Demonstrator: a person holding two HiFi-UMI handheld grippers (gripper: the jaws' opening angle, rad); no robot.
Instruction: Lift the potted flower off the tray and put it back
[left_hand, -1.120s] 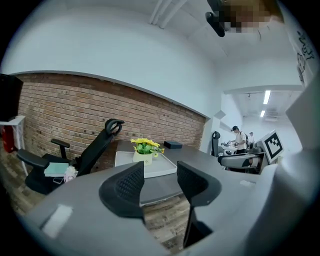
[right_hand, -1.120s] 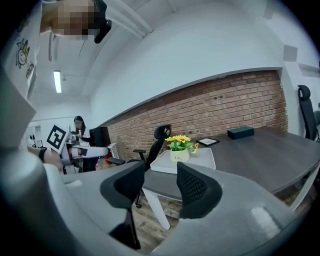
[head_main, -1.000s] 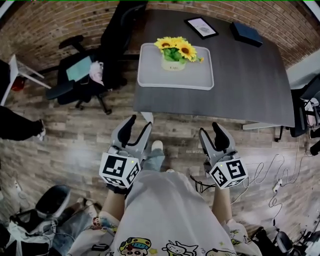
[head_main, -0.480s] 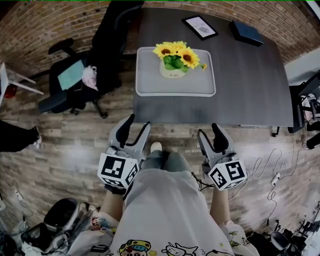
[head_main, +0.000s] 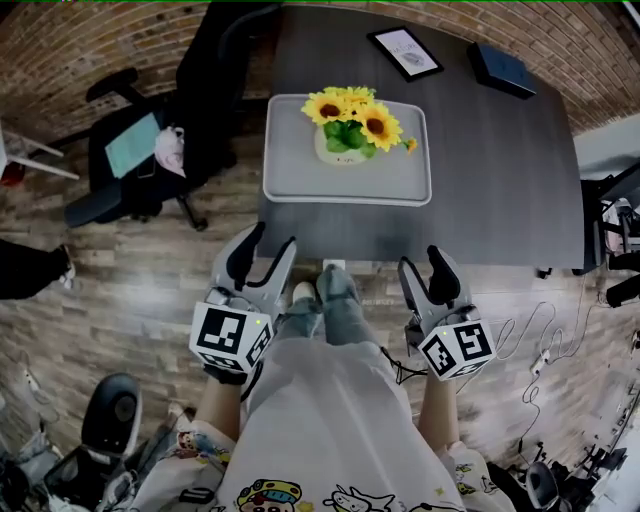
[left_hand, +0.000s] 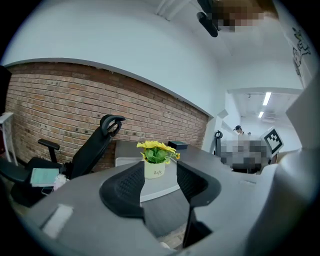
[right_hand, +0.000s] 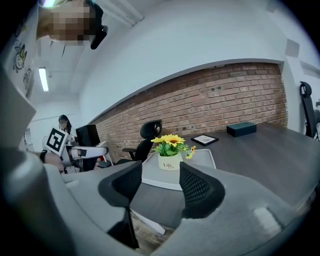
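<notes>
Potted flower (head_main: 352, 128) sits on tray (head_main: 290, 170) on tabletop (head_main: 500, 170); left gripper (head_main: 272, 237) and right gripper (head_main: 420, 258) jaws stand apart, empty, the right's just opening wider.

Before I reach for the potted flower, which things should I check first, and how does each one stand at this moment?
1. The potted flower stands upright on the tray: ok.
2. The left gripper is open and empty: ok.
3. The right gripper is open and empty, its jaws have just been opening: ok.
4. Grippers at the flower: not ok, both are only near the front edge of the table.
5. Free space around the flower: ok; the picture frame and dark box lie far behind.
6. Jaws wide enough for its pot: cannot tell.
</notes>
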